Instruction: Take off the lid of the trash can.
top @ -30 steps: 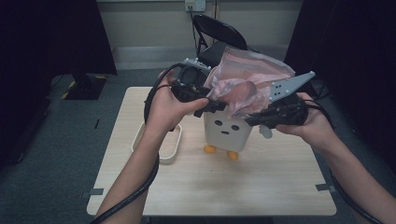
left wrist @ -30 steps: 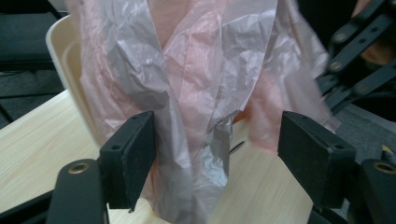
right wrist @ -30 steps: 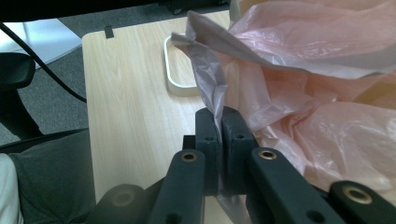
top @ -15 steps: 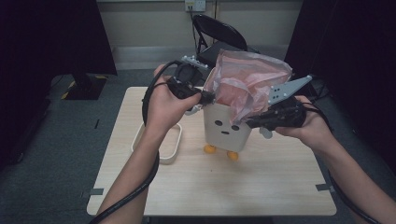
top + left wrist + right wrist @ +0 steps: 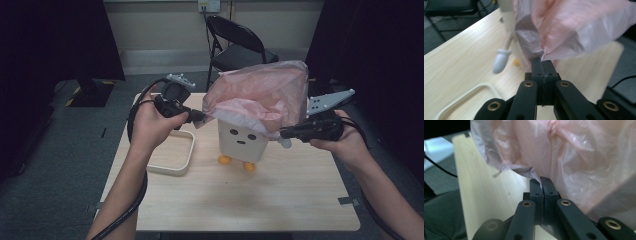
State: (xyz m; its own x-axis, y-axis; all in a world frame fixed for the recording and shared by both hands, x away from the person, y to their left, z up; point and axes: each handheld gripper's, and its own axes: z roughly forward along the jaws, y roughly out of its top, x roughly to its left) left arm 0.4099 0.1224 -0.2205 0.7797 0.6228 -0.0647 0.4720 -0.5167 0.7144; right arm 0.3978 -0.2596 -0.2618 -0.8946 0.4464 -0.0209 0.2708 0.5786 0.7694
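- Two hand-held black two-jaw grippers are pinching opposite edges of one thin, translucent pink plastic bag (image 5: 260, 97), which is draping over the top of a small white box-shaped bin with a cartoon face and orange feet (image 5: 241, 142).
- The bin is standing upright near the middle of the pale wooden table (image 5: 280, 195), and the bag is billowing above it, with its hem lapping the bin's upper edge.
- The left gripper (image 5: 200, 117) is sitting at the bag's left edge; in the left gripper view its jaws are pressing together on a bunched fold of the pink film (image 5: 541, 56).
- The right gripper (image 5: 285, 133) is sitting at the bag's right edge, a little lower than the left; in the right gripper view its jaws are likewise clamping a thin pleat of the film (image 5: 536, 176).
- The bin is lying between the two tools and just below the line joining them, so the bag's mouth is stretching side to side across the bin's top; both hands look about equally near it.
- Both forearms are reaching forward from the near edge, and the hands are holding the tools roughly level, jaws pointing inward towards each other.
- Judging from this, the coming move likely depends on drawing both held edges downward around the bin's rim.
- A shallow cream rectangular tray (image 5: 170, 167) is lying on the table just left of the bin.
- A small white dangling arm-like piece (image 5: 501, 60) is hanging off the bin's side.
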